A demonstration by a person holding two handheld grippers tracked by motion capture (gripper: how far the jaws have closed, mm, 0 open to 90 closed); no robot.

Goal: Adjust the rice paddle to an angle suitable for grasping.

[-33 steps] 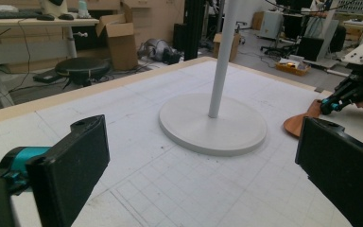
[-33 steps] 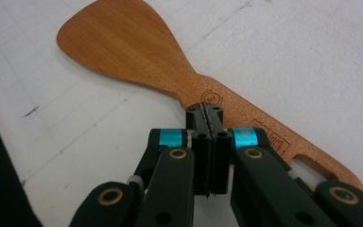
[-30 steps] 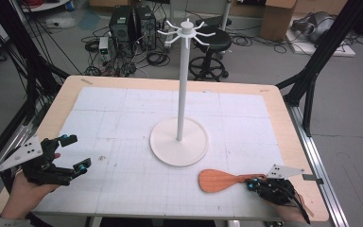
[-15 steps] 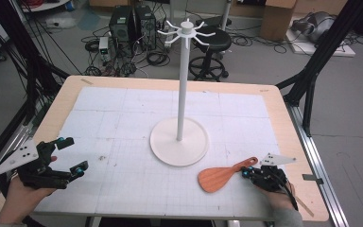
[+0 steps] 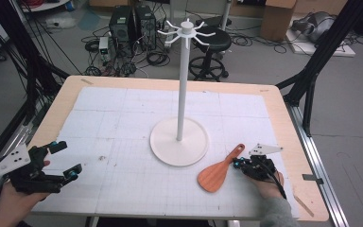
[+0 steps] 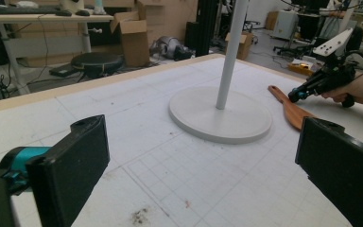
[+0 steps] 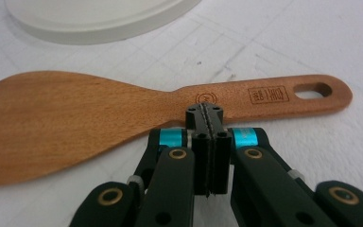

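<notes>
The right gripper had its jaws pressed flat together, tips meeting the near edge of the wooden spatula at the neck, where blade narrows to handle. Whether the wood was pinched between them or merely touched could not be told from the right gripper view; the jaws looked closed on themselves beside it. The step in hand seemed to be the approach to a pickup. The next move would likely call for parting the jaws, straddling the neck, then clamping before any lift.

The spatula lay flat on the worktop, just beside the round base of the white hook stand, on the person's right. Its long axis ran diagonally: the broad blade toward the person, the handle with its hanging hole pointing away and toward the stand's base. That hole suggested the stand's top hooks as the destination.

The left gripper rested well apart at the worktop's near left corner, jaws spread wide, holding nothing.
</notes>
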